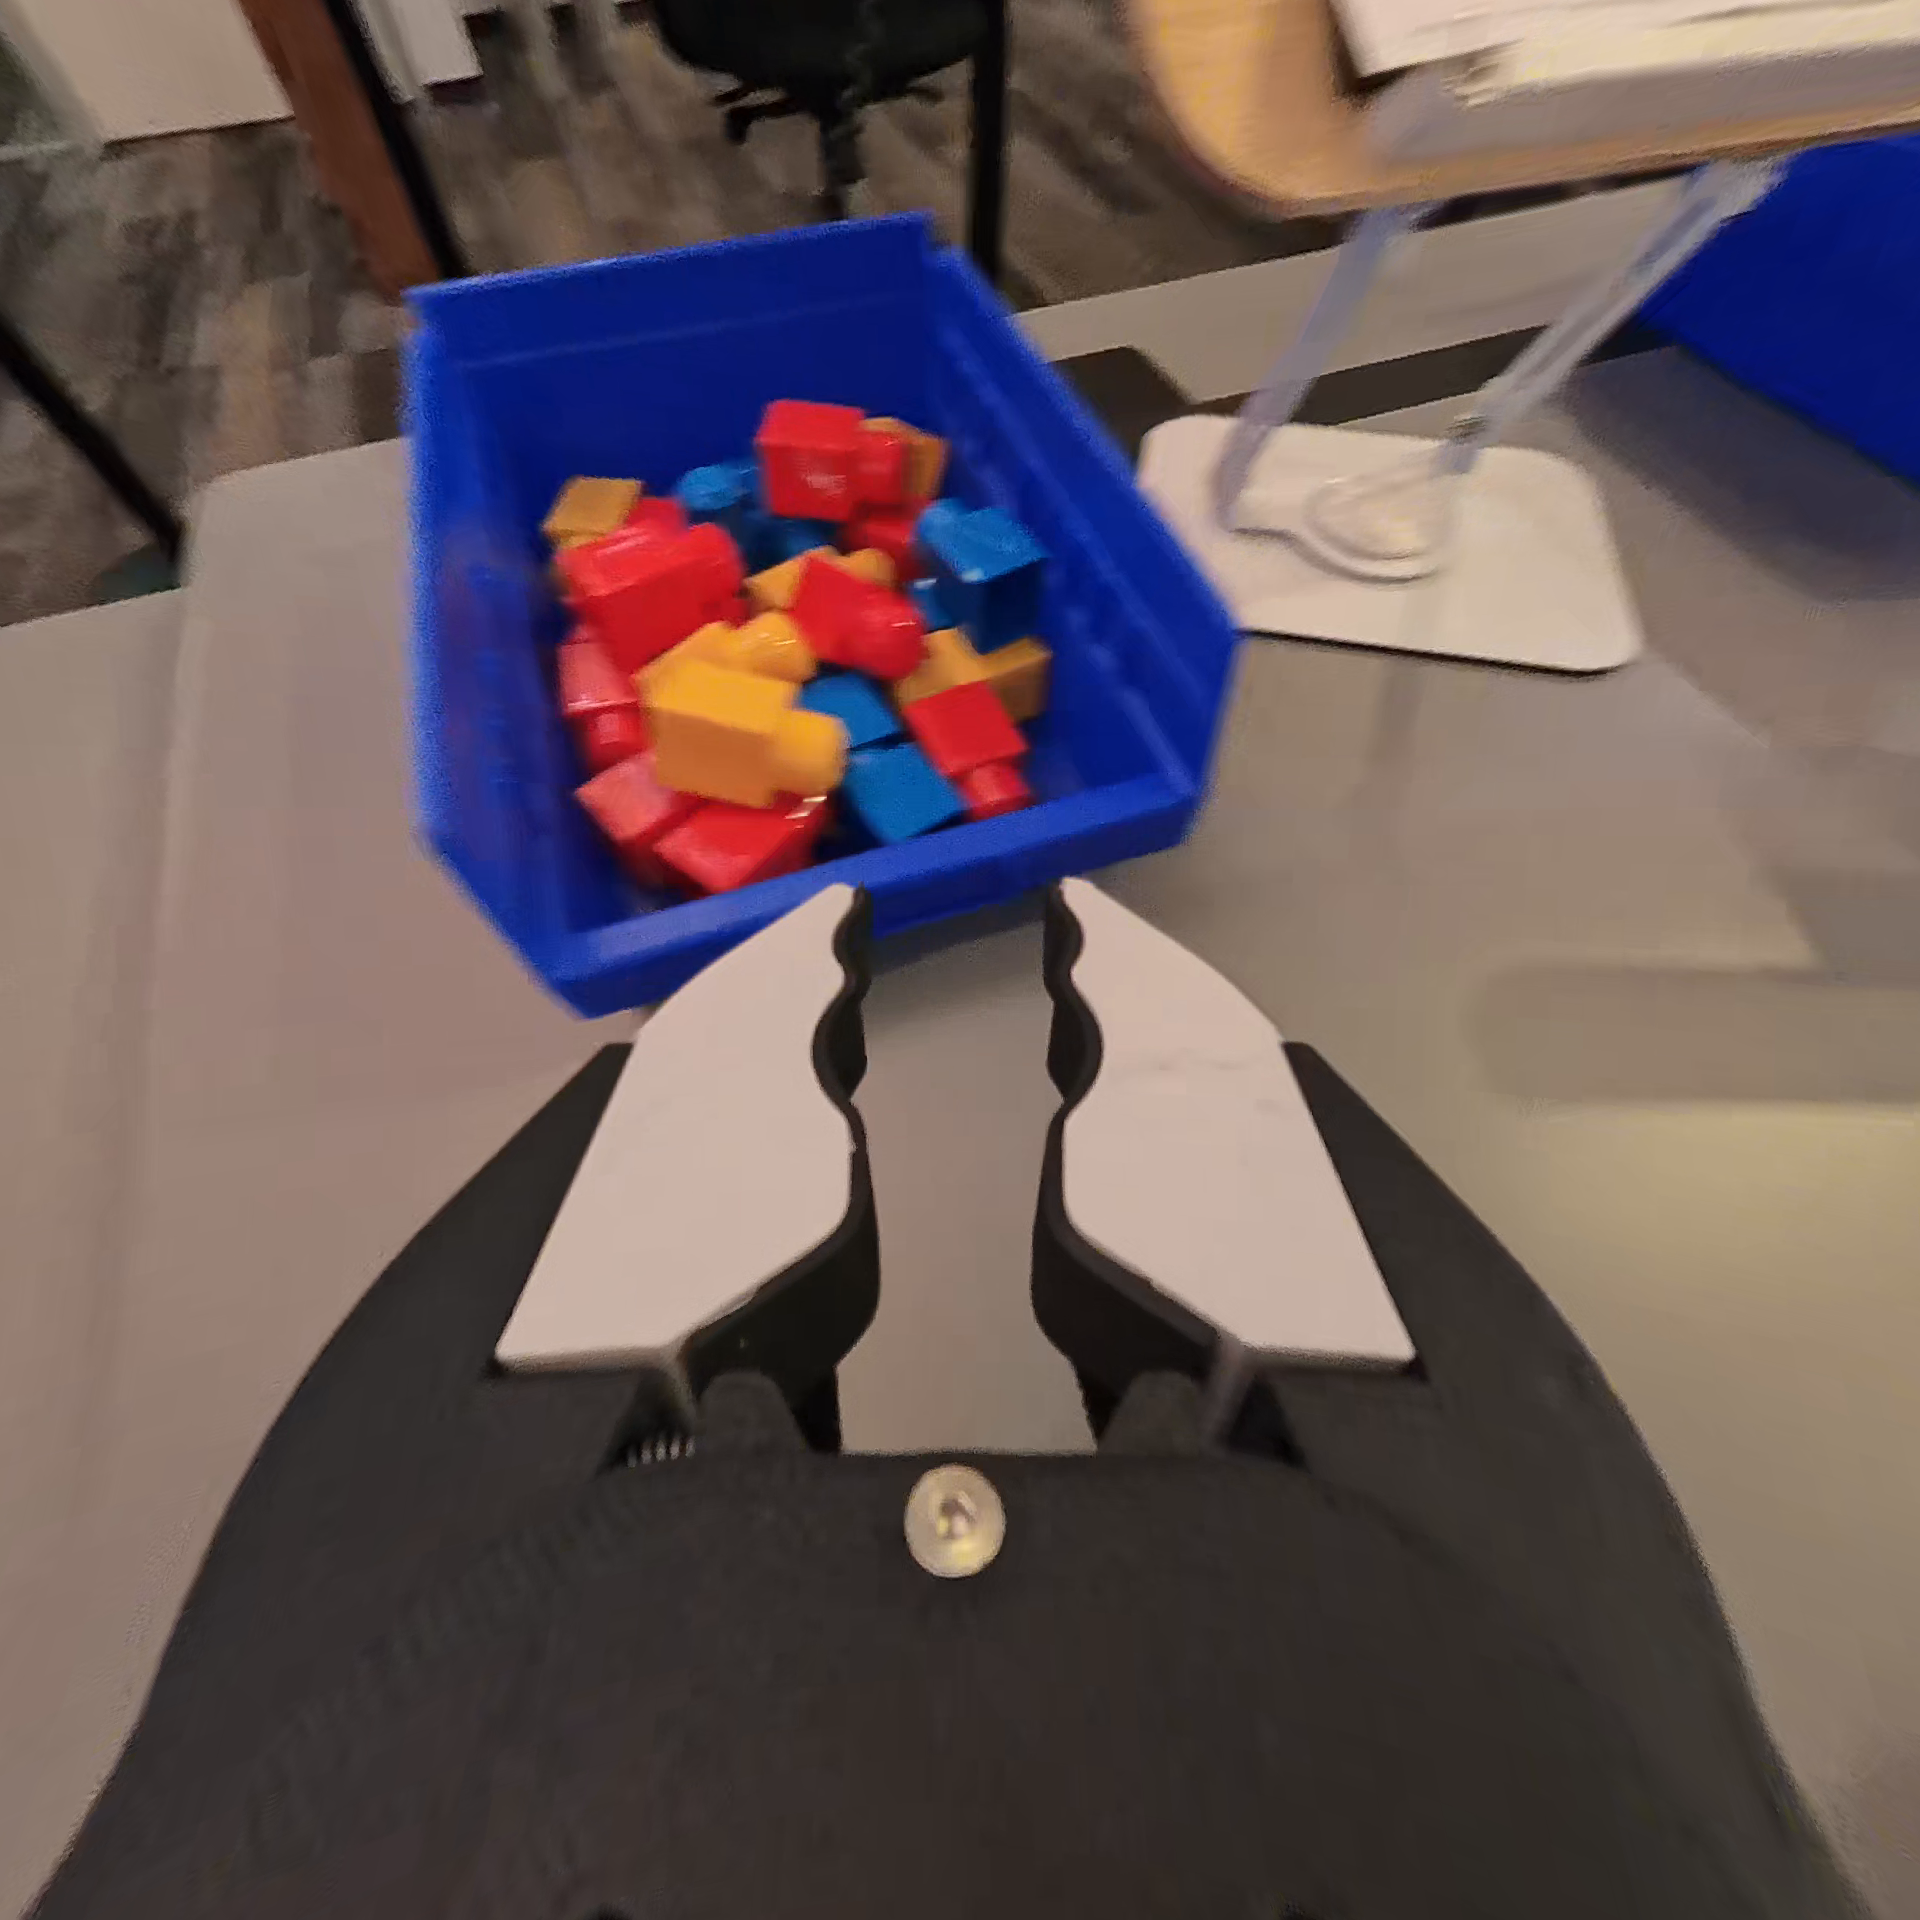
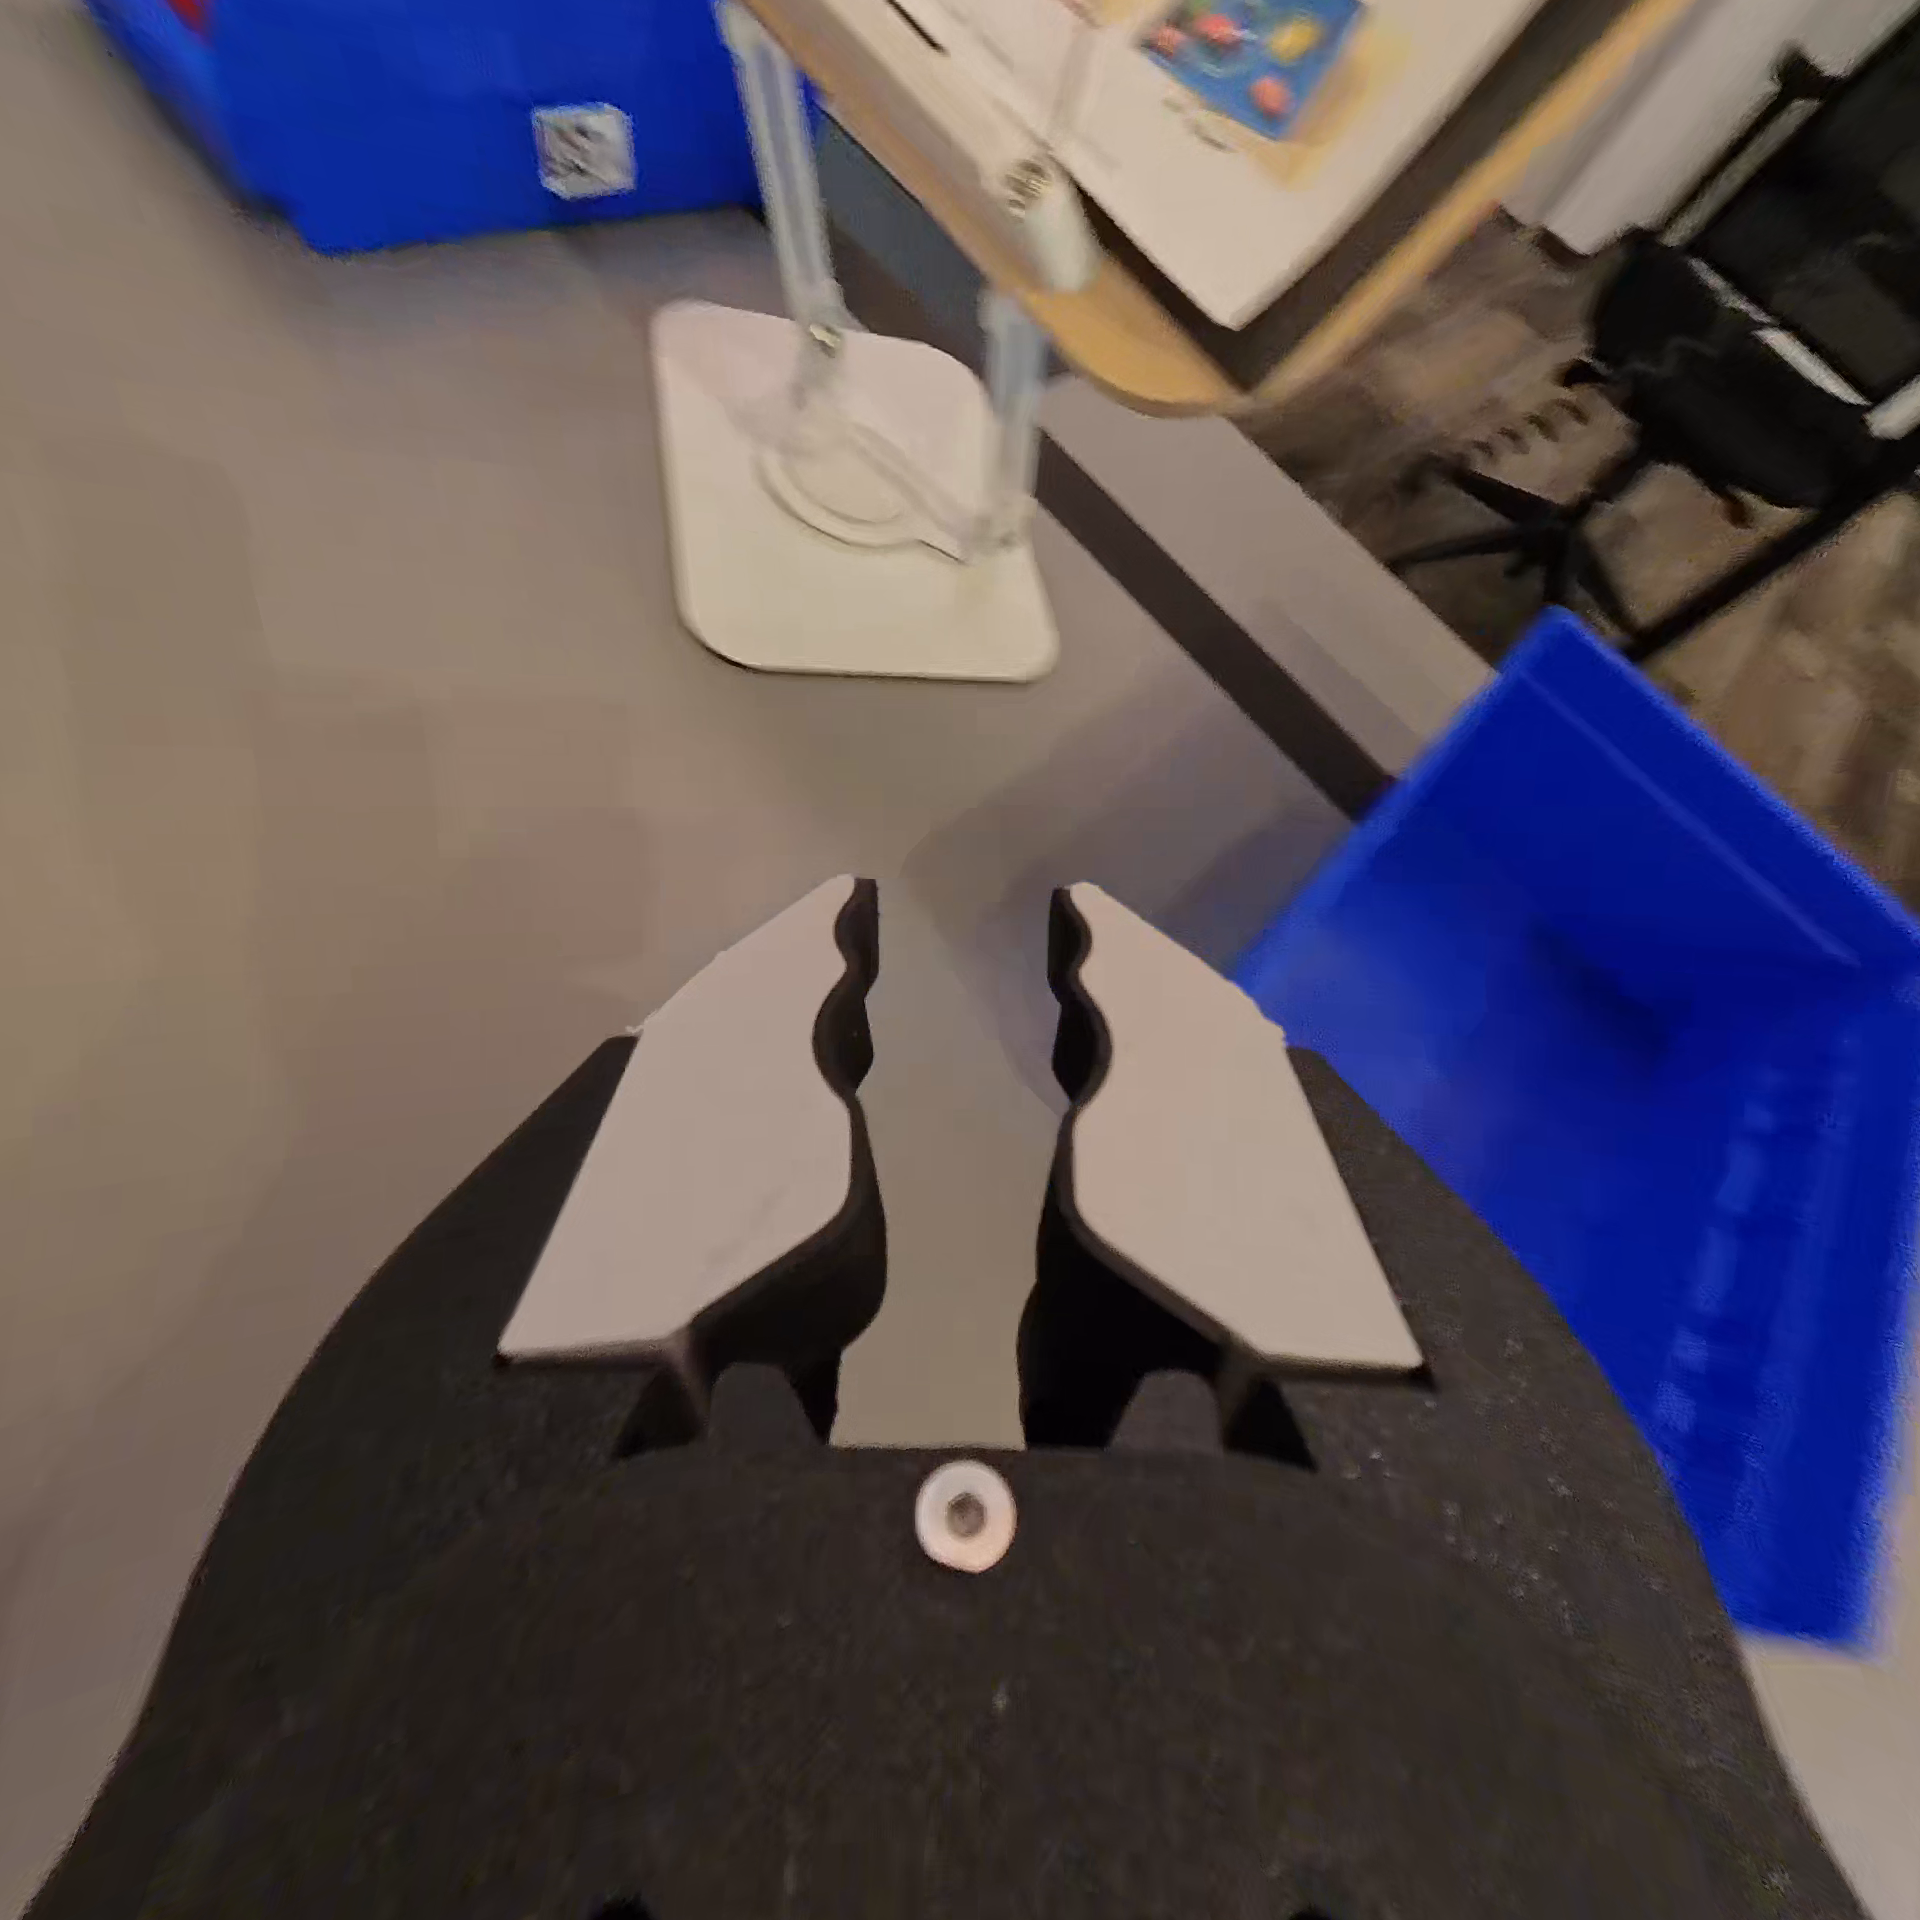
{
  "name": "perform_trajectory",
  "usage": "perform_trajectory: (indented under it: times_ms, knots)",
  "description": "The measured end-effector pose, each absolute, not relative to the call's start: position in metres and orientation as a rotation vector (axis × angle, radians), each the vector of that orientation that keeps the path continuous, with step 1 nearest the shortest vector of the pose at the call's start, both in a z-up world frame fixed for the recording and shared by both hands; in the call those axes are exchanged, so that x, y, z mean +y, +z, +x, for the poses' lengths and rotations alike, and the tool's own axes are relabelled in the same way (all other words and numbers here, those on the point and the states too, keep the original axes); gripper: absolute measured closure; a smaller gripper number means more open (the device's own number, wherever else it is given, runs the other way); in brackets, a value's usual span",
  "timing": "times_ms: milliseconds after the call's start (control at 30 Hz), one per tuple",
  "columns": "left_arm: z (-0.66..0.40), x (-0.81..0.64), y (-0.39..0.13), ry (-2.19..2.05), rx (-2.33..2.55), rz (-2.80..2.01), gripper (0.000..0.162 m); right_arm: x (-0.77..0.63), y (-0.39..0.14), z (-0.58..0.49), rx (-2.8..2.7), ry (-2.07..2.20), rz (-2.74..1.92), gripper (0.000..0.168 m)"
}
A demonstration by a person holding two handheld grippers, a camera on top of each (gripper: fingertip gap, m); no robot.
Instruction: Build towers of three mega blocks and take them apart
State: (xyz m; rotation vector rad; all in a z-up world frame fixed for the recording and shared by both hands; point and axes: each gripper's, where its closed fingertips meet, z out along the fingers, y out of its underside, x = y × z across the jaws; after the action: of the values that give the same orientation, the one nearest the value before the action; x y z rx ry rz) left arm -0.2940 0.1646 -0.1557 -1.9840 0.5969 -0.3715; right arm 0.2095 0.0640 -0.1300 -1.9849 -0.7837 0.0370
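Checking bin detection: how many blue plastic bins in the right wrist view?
2. One blue plastic bin sits at top left, beyond the flat white stand base. The other is at right, beside the open right gripper. More may lie out of frame.

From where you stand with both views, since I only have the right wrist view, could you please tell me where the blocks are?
Observer: The mega blocks lie piled in a blue bin straight ahead of the left gripper.
Operator: Thank you. Is the left gripper holding one?
Observer: No, it is open and empty, short of the bin's near wall.
Operator: Which colours are there?
Observer: Red, yellow and blue, all loose, none stacked into a tower that I can see.
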Motion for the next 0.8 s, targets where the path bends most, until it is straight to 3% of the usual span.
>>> perform_trajectory:
  times_ms: [133, 300, 533, 667, 733, 800]
  knots:
    - [-0.219, 0.129, -0.171, -0.574, 0.716, -1.978, 0.119, 0.067, -0.16, 0.153, -0.832, 0.259, -2.002, 0.119]
    - [-0.14, 0.104, -0.194, -0.69, 0.874, -1.978, 0.093, 0.078, -0.196, 0.101, -0.878, 0.409, -1.995, 0.097]
    - [-0.094, 0.107, -0.253, -0.618, 1.043, -2.096, 0.085, 0.1, -0.24, 0.092, -0.912, 0.4, -2.082, 0.079]
    - [-0.084, 0.111, -0.274, -0.568, 1.099, -2.151, 0.07, 0.107, -0.257, 0.102, -0.879, 0.391, -2.126, 0.075]
    - [-0.08, 0.111, -0.282, -0.563, 1.124, -2.179, 0.071, 0.109, -0.269, 0.104, -0.898, 0.365, -2.149, 0.07]
    - [-0.078, 0.112, -0.285, -0.503, 1.153, -2.175, 0.071, 0.108, -0.28, 0.106, -0.932, 0.333, -2.196, 0.084]
